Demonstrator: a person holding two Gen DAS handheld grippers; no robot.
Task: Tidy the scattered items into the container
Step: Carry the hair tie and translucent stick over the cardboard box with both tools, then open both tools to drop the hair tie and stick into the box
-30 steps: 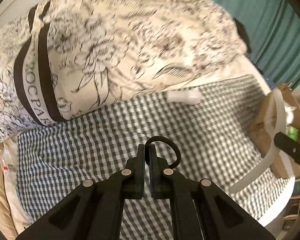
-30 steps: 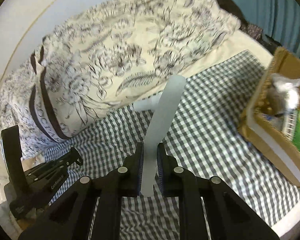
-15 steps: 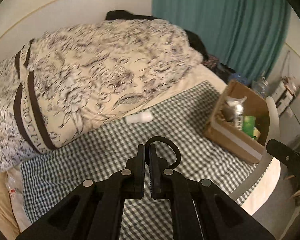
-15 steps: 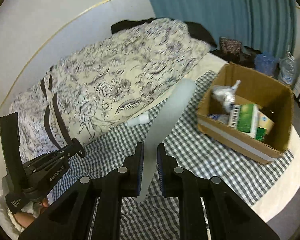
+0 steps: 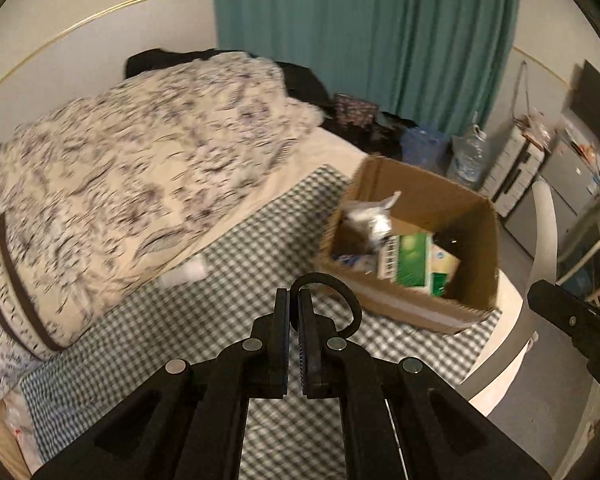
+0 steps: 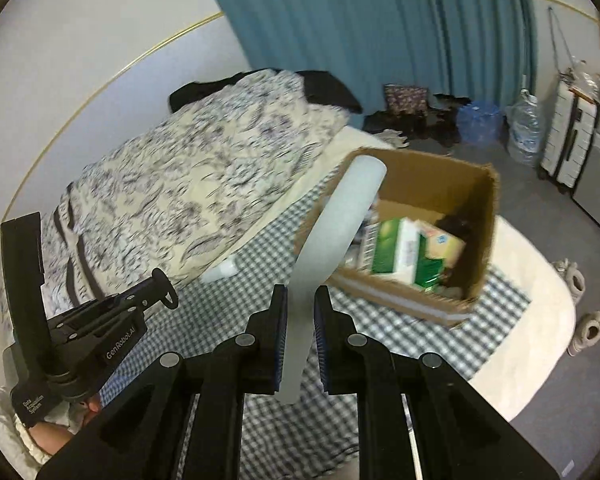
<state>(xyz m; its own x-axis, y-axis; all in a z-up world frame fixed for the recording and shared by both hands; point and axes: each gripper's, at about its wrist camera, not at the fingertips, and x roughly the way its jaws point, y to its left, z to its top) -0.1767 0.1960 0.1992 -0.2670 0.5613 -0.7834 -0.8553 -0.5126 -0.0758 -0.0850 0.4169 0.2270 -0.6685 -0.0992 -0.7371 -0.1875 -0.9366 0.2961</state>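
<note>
My right gripper (image 6: 300, 312) is clamped on a long pale curved strip (image 6: 332, 232), which rises between the jaws and ends over the near rim of the cardboard box (image 6: 480, 216). My left gripper (image 5: 294, 312) pinches a black ring (image 5: 340, 296), looping out short of the box. Left of the box, a white bottle (image 5: 186, 272) lies on the checked cloth (image 5: 220, 320).

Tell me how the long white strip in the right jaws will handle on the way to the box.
The white strip bows, so probably flexible. Held near one end, its free end may sway. It looks thin, likely light.
</note>
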